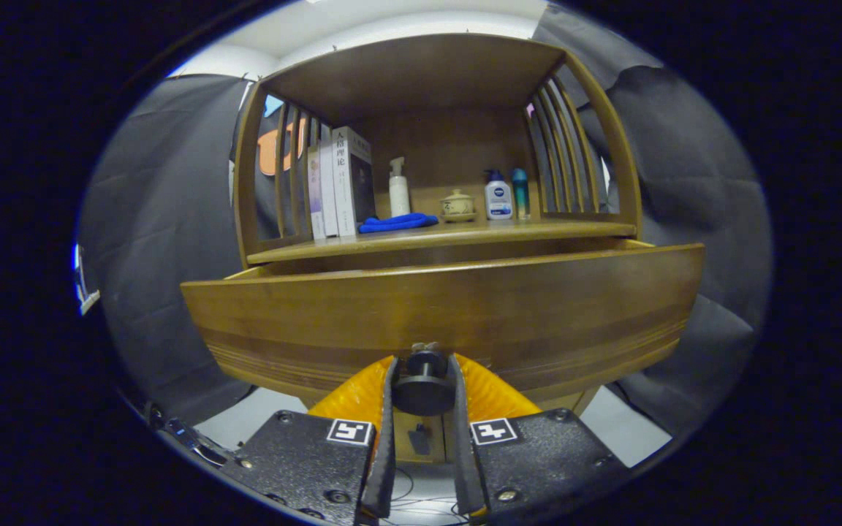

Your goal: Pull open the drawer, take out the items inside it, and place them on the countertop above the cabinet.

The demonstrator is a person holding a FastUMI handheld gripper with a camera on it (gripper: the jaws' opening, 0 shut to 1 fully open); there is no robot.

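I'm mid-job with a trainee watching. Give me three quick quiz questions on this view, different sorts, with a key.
1. True or false: the claw has both fingers pressed on the drawer knob.
2. Multiple choice: the blue cloth on the countertop lies A) right of the teapot, B) just in front of the books and the white pump bottle, C) in the drawer.
3. Fill in: the drawer stands pulled ____ from the cabinet.

Key: 1 true; 2 B; 3 out. The drawer's inside is hidden behind its front panel.
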